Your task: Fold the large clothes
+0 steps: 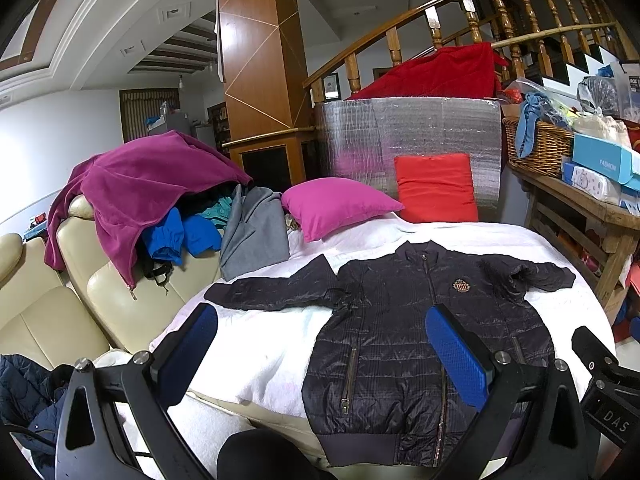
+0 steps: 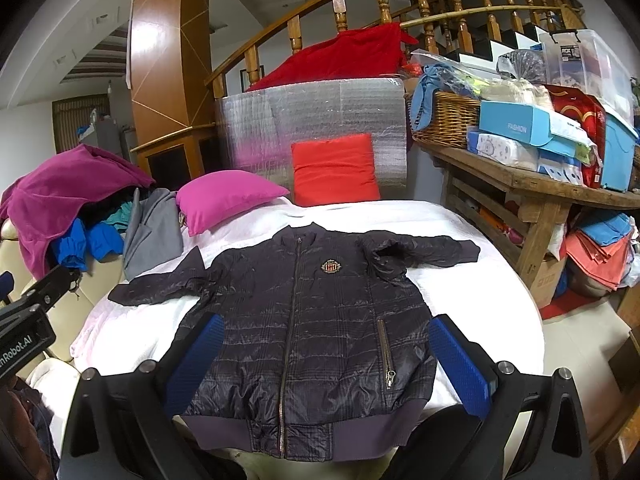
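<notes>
You are holding both tools, left tool [image 1: 320,354] and right tool [image 2: 326,356], wide apart and empty above the jacket [image 2: 304,332] lying at center frame.

The dark navy quilted jacket [image 2: 308,320] has a faintly glossy, crinkled shell; the white bed sheet [image 2: 472,280] beneath looks soft, matt cloth.

Two handheld grippers point forward, side by side. The left gripper [image 1: 322,354] has its two blue-padded fingers [image 1: 456,354] spread wide apart, gripping nothing. The right gripper [image 2: 326,360] is likewise spread wide, its blue pads [image 2: 460,362] clear of any contact. Each one's black body shows at the edge of the other's view. No hand or sleeve shows.
</notes>
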Demonstrator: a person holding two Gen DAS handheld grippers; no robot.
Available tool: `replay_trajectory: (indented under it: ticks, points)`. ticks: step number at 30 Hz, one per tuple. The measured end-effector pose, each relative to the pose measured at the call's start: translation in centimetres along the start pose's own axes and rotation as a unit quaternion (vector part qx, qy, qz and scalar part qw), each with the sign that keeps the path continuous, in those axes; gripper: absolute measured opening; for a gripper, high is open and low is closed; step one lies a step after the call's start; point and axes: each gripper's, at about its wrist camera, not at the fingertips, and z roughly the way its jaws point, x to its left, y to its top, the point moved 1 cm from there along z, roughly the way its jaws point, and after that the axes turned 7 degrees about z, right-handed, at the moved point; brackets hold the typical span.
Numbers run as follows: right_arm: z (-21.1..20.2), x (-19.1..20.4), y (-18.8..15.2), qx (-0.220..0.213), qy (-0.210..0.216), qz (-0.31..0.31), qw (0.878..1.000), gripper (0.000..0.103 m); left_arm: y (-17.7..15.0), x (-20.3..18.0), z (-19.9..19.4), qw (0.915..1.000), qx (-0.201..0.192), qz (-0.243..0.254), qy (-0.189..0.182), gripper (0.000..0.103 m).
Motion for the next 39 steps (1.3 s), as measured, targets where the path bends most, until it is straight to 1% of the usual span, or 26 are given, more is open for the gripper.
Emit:
replay_trajectory:
  ticks: [19, 26, 30, 33, 36, 37, 38, 39]
  points:
    - [0.6, -0.1, -0.5, 0.006, -0.001, -0.001, 1.000, 0.103, -0.2, 0.0, 0.4, 1.0000, 0.005, 0.000, -0.003, 0.103]
    - [2.0, -0.6, 0.0, 0.012, -0.005, 0.003, 1.000, 0.103, -0.4, -0.4, 2.0, 0.9999, 0.016, 0.004, -0.002, 0.103]
    - [4.3, -1.5, 1.0, 0.022, -0.010, 0.011, 1.000, 0.103, -0.4, -1.2, 4.2, 0.9995, 0.030, 0.011, 0.003, 0.103]
    - [7.1, -2.6, 2.3, 0.034, -0.012, 0.023, 0.999, 0.103, -0.4, -1.9, 7.3, 0.9988, 0.048, 0.013, 0.004, 0.103]
    - [10.9, -4.7, 3.9, 0.034, -0.008, 0.046, 0.998, 0.103, -0.5, -3.3, 12.2, 0.9967, 0.079, 0.017, -0.008, 0.103]
    - [12.4, -5.6, 4.5, 0.038, -0.001, 0.056, 0.998, 0.103, -0.8, -4.3, 15.2, 0.9948, 0.099, 0.018, -0.017, 0.103]
    - [14.7, -7.1, 5.2, 0.046, 0.010, 0.075, 0.996, 0.103, -1.1, -5.1, 17.4, 0.9928, 0.116, 0.021, -0.022, 0.103]
    - [16.5, -8.4, 5.6, 0.054, 0.016, 0.091, 0.994, 0.103, -1.6, -6.1, 20.3, 0.9887, 0.145, 0.024, -0.030, 0.103]
